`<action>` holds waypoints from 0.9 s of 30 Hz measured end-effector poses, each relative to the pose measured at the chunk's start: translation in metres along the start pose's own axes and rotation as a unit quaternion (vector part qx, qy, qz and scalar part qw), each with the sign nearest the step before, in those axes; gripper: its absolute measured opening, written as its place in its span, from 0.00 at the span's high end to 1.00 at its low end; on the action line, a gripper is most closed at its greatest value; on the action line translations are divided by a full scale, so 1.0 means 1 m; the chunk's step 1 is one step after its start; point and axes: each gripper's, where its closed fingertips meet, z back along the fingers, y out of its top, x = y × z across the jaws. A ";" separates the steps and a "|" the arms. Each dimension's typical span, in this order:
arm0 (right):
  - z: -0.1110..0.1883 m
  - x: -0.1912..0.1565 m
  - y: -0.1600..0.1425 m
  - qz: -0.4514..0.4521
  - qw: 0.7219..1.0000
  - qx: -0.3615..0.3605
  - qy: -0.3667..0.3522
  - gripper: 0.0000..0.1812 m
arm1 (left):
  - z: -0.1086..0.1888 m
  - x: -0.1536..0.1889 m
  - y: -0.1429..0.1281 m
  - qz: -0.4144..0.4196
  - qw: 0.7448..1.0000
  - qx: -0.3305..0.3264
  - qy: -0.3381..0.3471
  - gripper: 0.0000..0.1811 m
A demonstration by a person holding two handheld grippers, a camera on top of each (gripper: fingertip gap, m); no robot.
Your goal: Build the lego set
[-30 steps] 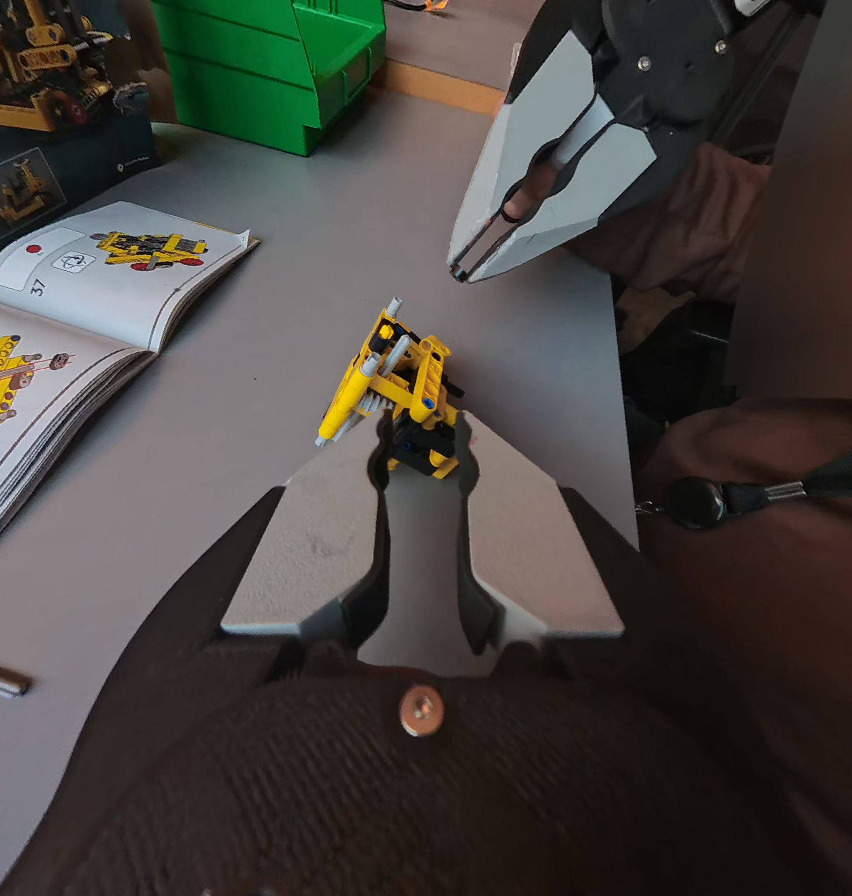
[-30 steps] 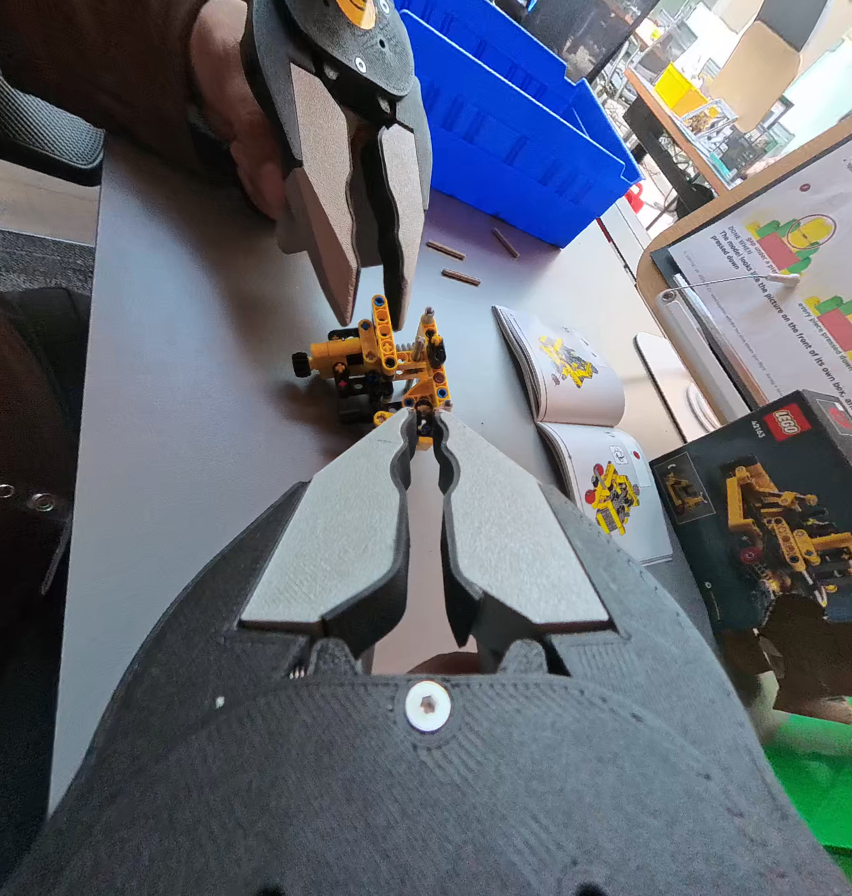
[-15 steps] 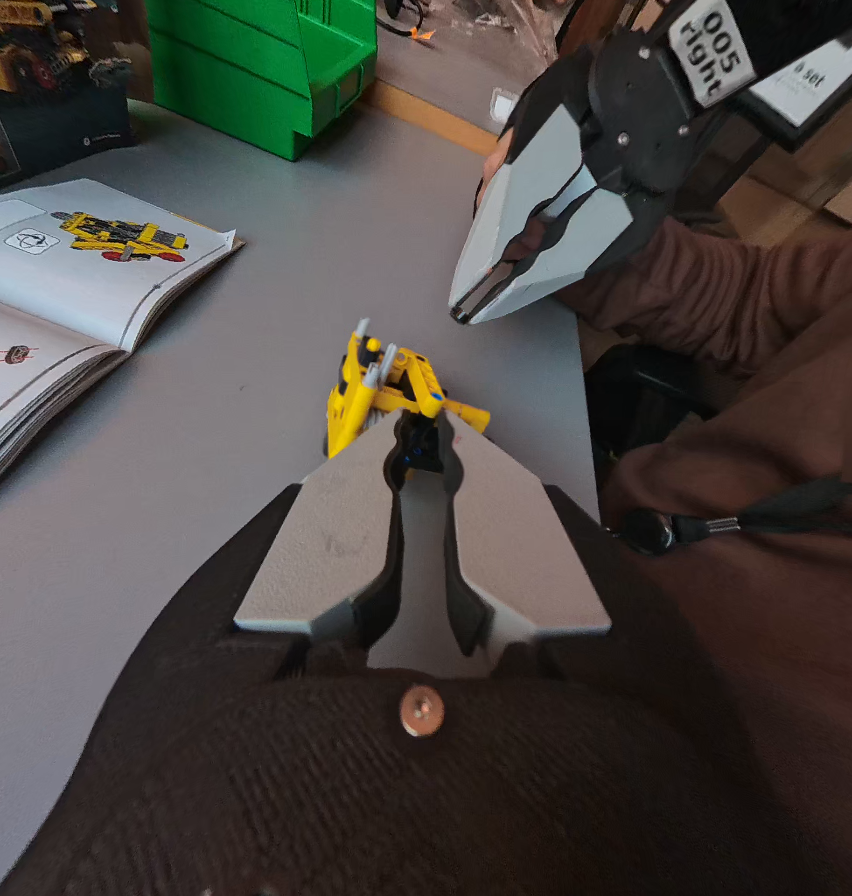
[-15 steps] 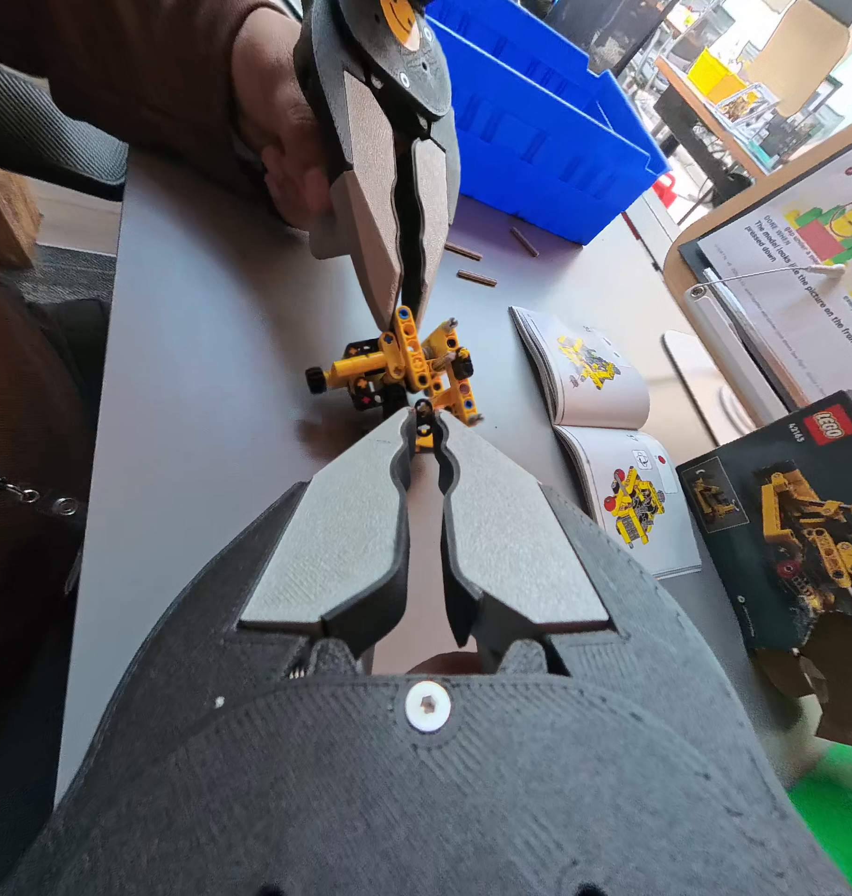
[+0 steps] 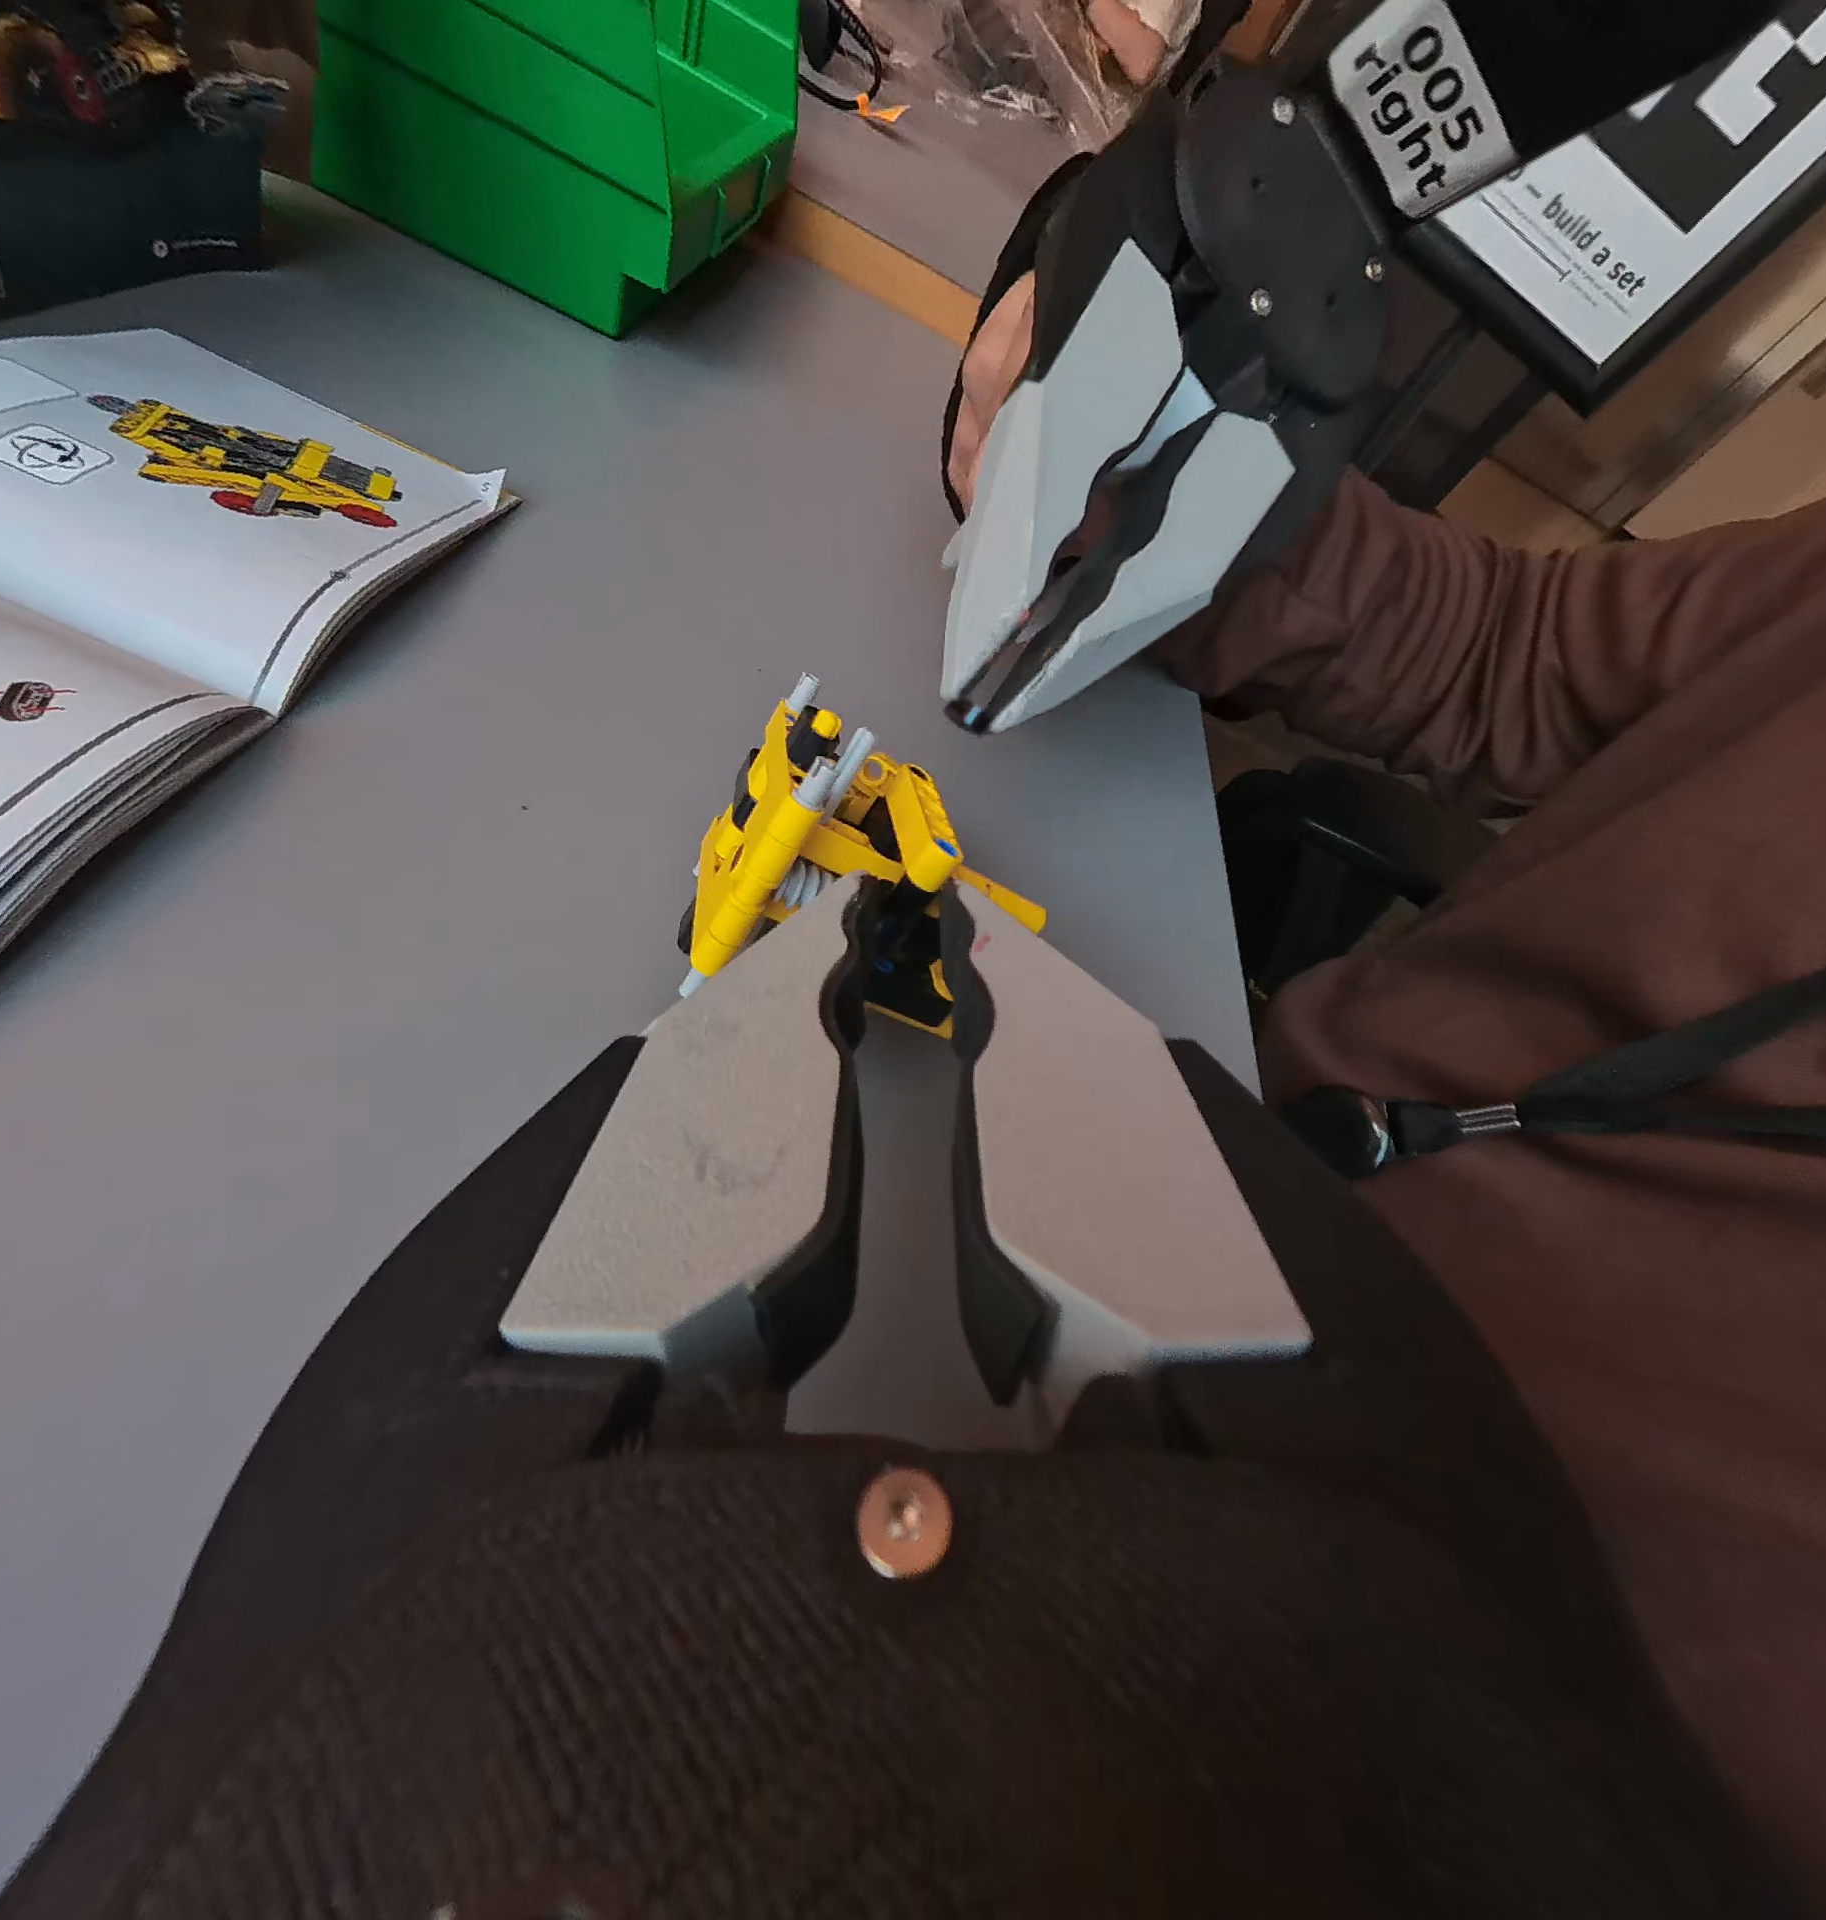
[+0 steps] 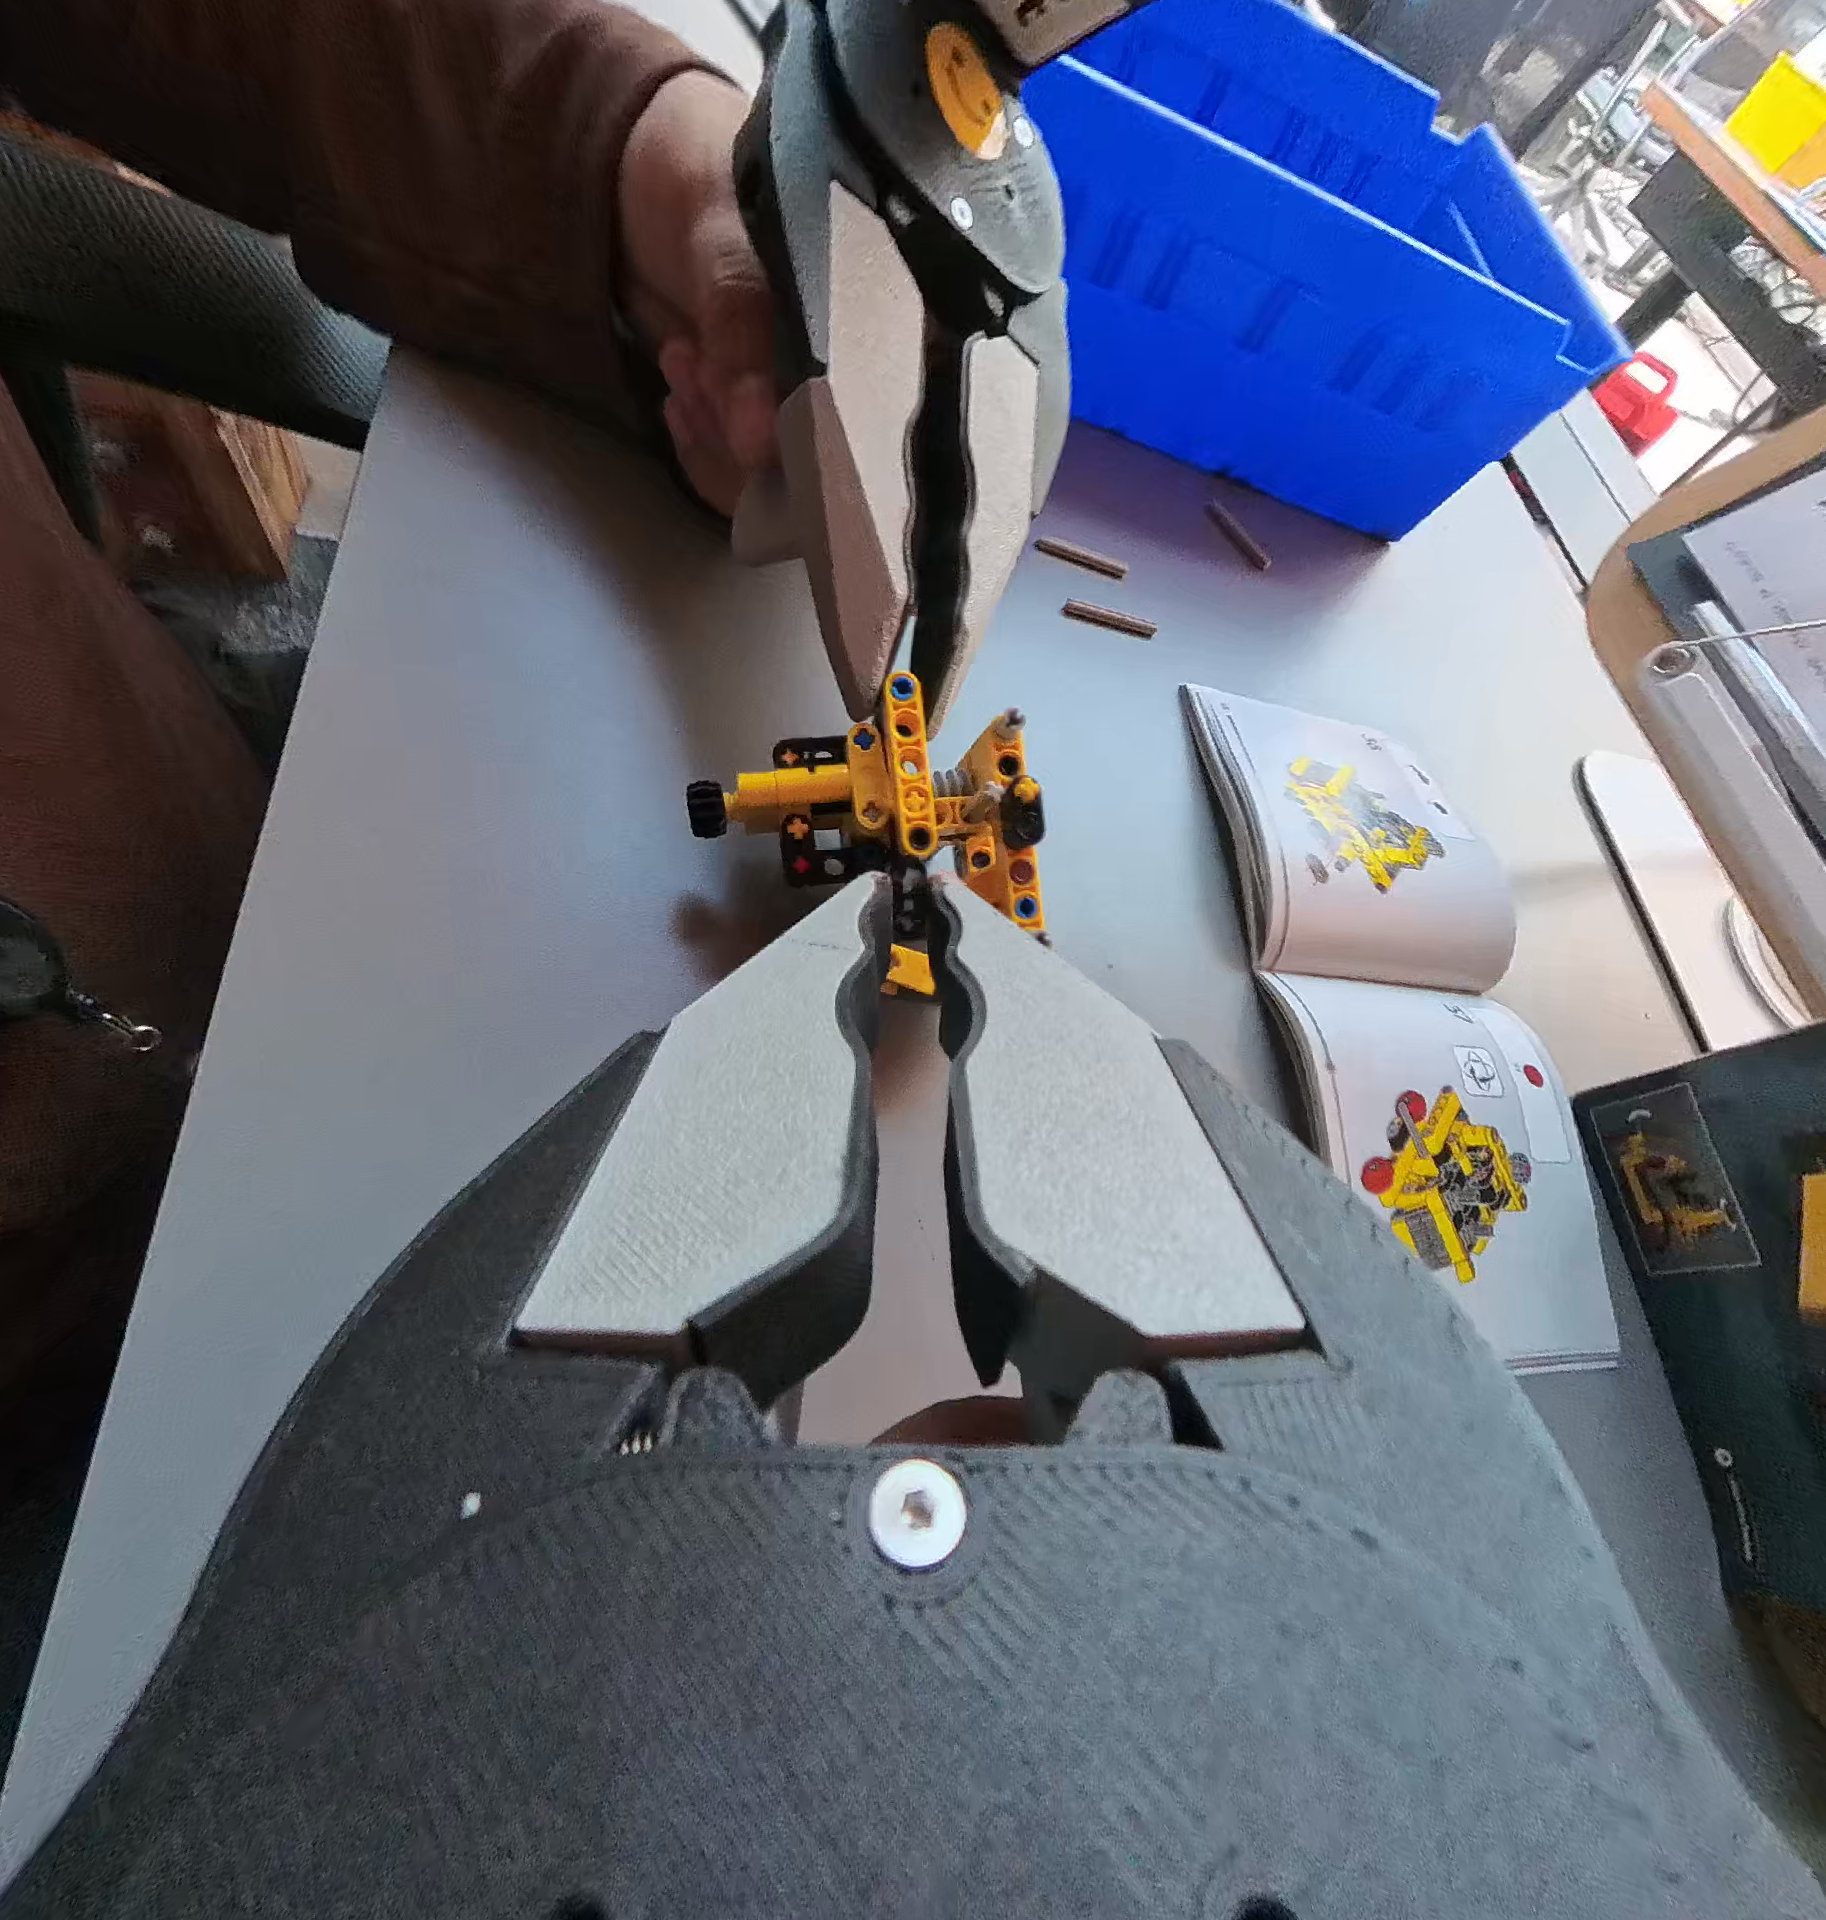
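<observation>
The left gripper (image 5: 904, 914) is clamped on the dark lower part of the yellow lego model (image 5: 821, 831), which stands on the grey table (image 5: 369, 935) close to its near edge; seen from the right wrist view, this gripper (image 6: 904, 696) comes down from above with its tips at the top of the model's upright yellow beam. The right gripper (image 6: 904, 904) is nearly closed, its tips meeting around a thin black piece at the model's (image 6: 888, 810) near side; whether it truly grips that piece cannot be told. In the left wrist view the right gripper (image 5: 976, 712) sits just beyond the model, tips almost together. To one side of the model lies an open instruction booklet (image 6: 1356, 842). Beyond the booklet is the dark set box (image 6: 1740, 1247). Behind the model, three small brown sticks (image 6: 1106, 618) lie before a blue bin (image 6: 1304, 312). A green bin (image 5: 576, 135) stands past the booklet.
</observation>
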 end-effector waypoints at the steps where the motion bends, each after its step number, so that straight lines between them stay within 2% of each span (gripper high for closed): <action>1: -0.003 -0.001 -0.001 0.007 1.000 -0.008 0.000 0.98 | 0.000 0.000 0.000 -0.001 1.000 -0.001 -0.003 0.95; 12: -0.019 -0.007 -0.014 0.066 0.995 -0.072 0.004 0.98 | 0.001 0.001 -0.002 -0.023 0.999 -0.014 -0.017 0.95; 27: -0.026 -0.008 -0.012 0.104 0.991 -0.088 0.004 0.98 | 0.003 0.000 -0.010 -0.035 0.998 -0.042 -0.028 0.94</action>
